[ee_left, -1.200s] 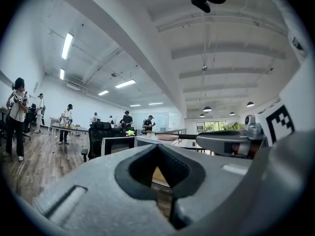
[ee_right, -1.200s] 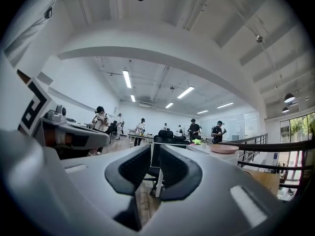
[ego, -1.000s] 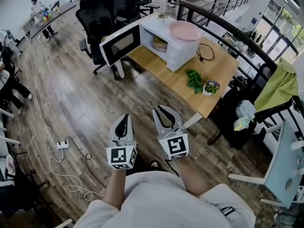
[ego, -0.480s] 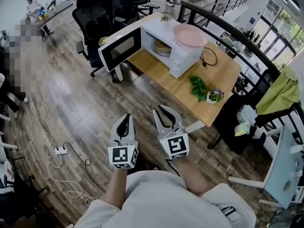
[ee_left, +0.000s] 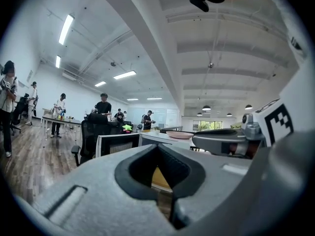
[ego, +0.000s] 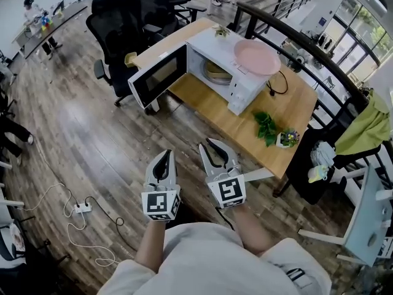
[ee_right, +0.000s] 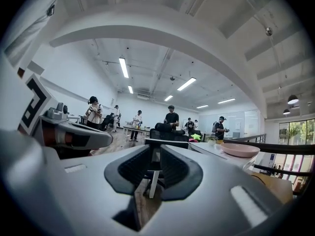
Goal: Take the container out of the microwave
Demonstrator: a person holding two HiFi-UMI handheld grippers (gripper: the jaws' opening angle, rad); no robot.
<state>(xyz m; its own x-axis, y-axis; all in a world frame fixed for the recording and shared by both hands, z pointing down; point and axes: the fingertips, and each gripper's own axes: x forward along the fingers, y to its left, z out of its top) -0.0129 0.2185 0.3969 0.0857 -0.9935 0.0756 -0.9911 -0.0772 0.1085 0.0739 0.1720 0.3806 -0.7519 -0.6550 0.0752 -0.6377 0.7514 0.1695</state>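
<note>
The container (ego: 216,72), a tan round dish, sits inside the open microwave (ego: 244,86), well ahead of both sets of fingers and a little to their right. The microwave door (ego: 158,74) hangs swung out to the left, almost straight beyond the left fingertips. A pink plate (ego: 256,56) lies on top of the microwave. The microwave stands on a wooden tabletop (ego: 215,106), far from the fingers. At the corner of the tabletop nearest the right fingers are a leafy green sprig (ego: 266,126) and a small flower pot (ego: 286,138).

The left gripper (ego: 166,155) and the right gripper (ego: 212,144) are held side by side, low and close to the person's body, over the wooden floor (ego: 92,134). Each points towards the microwave. The left gripper's fingers (ee_left: 98,191) are closed tip to tip with nothing between them. The right gripper's fingers (ee_right: 216,191) are likewise together and empty. Neither touches the tabletop, the door or the container. Black office chairs (ego: 120,17) stand beyond the door, farther out than the microwave.
</note>
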